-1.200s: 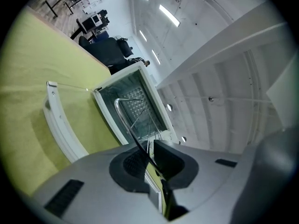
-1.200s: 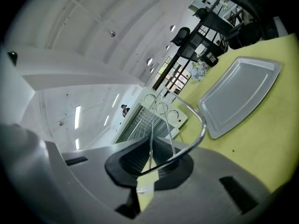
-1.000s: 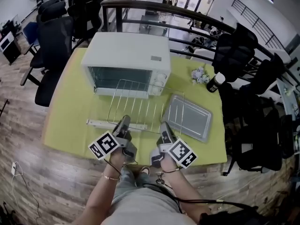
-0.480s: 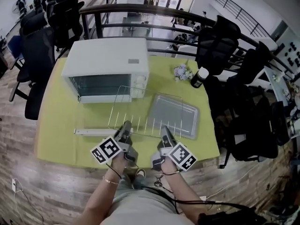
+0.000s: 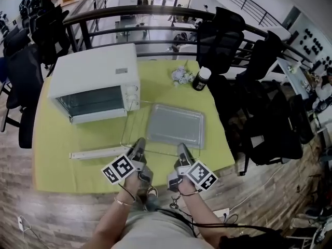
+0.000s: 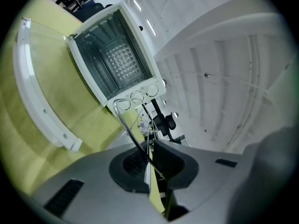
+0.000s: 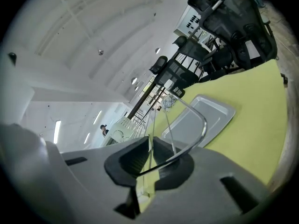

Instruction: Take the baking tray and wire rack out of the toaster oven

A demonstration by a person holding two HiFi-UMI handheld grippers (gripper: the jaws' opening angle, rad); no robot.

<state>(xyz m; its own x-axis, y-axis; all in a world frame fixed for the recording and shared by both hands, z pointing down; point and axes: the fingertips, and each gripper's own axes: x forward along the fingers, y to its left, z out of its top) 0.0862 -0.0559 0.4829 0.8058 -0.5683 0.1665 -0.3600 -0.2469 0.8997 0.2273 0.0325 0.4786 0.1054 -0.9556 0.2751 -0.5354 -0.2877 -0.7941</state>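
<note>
The wire rack (image 5: pixel 127 122) hangs over the grey baking tray (image 5: pixel 175 124) on the yellow-green table, right of the white toaster oven (image 5: pixel 96 82). My left gripper (image 5: pixel 139 148) is shut on the rack's near edge at its left end. My right gripper (image 5: pixel 182 152) is shut on the same edge at its right end. In the left gripper view a rack wire (image 6: pixel 125 120) runs out of the closed left gripper (image 6: pixel 149 164) toward the oven (image 6: pixel 114 55). In the right gripper view the rack's bent corner (image 7: pixel 200 125) sits in the right gripper (image 7: pixel 150 160), with the tray (image 7: pixel 198 115) beyond it.
A long white strip (image 5: pixel 98 153) lies on the table left of my grippers. A black-capped bottle (image 5: pixel 199 79) and a small flower bunch (image 5: pixel 181 75) stand at the back right. Black chairs and a railing (image 5: pixel 155 12) surround the table (image 5: pixel 62 170).
Both grippers have carried the wire rack to the right, from in front of the oven to over the baking tray. Both grips have held.
</note>
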